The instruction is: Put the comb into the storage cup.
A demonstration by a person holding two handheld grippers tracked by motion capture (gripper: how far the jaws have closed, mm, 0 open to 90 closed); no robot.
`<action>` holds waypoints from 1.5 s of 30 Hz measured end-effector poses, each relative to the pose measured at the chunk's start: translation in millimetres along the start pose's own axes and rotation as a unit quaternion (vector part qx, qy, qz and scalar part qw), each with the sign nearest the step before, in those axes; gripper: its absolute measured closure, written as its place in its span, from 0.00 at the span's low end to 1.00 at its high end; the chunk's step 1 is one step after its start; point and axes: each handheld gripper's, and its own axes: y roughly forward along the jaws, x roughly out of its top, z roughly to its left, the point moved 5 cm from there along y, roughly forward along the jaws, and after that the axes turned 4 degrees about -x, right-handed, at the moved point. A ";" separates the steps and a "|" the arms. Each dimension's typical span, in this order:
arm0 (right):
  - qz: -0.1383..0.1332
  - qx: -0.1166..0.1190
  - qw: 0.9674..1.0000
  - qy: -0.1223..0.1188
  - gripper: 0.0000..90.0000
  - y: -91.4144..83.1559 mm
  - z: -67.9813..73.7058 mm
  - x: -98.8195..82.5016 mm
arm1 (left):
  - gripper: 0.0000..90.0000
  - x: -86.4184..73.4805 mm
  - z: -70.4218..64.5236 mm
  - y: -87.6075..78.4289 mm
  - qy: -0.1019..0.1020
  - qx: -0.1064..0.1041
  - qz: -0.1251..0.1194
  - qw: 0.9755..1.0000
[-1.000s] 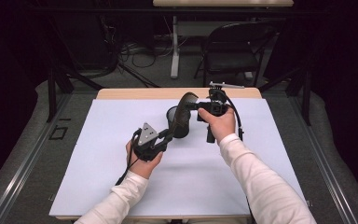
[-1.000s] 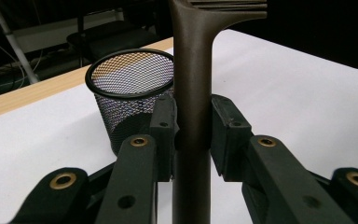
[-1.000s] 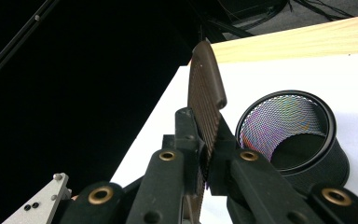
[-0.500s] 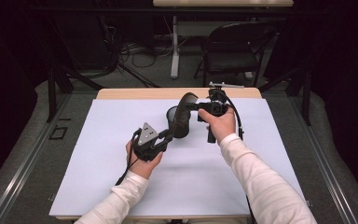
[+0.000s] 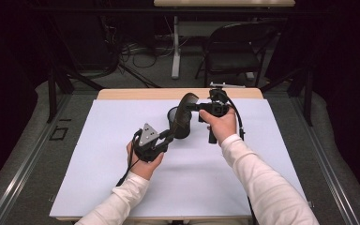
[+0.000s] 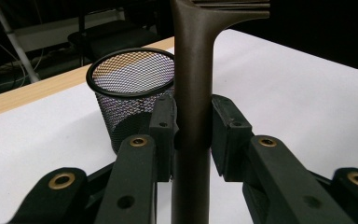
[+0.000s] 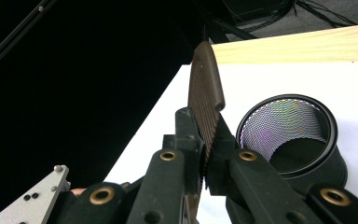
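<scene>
The left gripper (image 5: pixel 168 136) was clamped on the handle of a dark brown comb (image 5: pixel 183 115), its pads pressing the handle from both sides in the left gripper view, where the handle (image 6: pixel 192 116) stood upright between the jaws and widened into the toothed head at the top edge. The right gripper (image 5: pixel 198 107) was closed on the toothed head of the comb (image 7: pixel 206 100), the teeth pinched between its pads. In the high view the comb's long axis ran from the left gripper up and away toward the right gripper, handle end low and nearer the person, head end high and farther off; the comb was held above the table (image 5: pixel 98 154), clear of its white surface. A black mesh cup (image 6: pixel 130 93) stood upright on the table just beyond the left gripper, mouth open upward, and lay just beside and below the right gripper's jaws (image 7: pixel 291 135). The comb hung in front of the cup.
</scene>
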 end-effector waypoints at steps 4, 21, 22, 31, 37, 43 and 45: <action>0.000 0.003 1.000 0.001 0.97 0.2 1.0 -0.1 | 0.80 -0.4 0.2 0.2 0.000 0.001 0.002 1.000; 0.005 0.011 1.000 0.008 0.97 0.0 0.8 0.4 | 0.79 -0.5 2.5 -0.1 -0.008 0.004 -0.001 1.000; 0.006 0.011 1.000 0.008 0.97 0.1 0.8 0.4 | 0.79 -0.5 2.7 -0.2 -0.009 0.004 -0.001 1.000; 0.003 0.014 1.000 0.010 0.97 0.3 0.5 1.4 | 0.77 0.5 4.0 -1.2 -0.012 0.004 -0.005 1.000; 0.000 0.015 1.000 0.012 0.97 0.9 0.0 1.7 | 0.74 1.1 3.9 -1.5 -0.016 0.002 -0.009 1.000; -0.003 0.014 1.000 0.012 0.97 0.2 -0.6 3.0 | 0.69 1.4 5.0 -1.9 -0.020 0.005 -0.012 1.000; -0.005 0.013 1.000 0.014 0.97 -0.3 -0.7 3.5 | 0.66 1.8 5.5 -2.6 -0.021 0.004 -0.014 1.000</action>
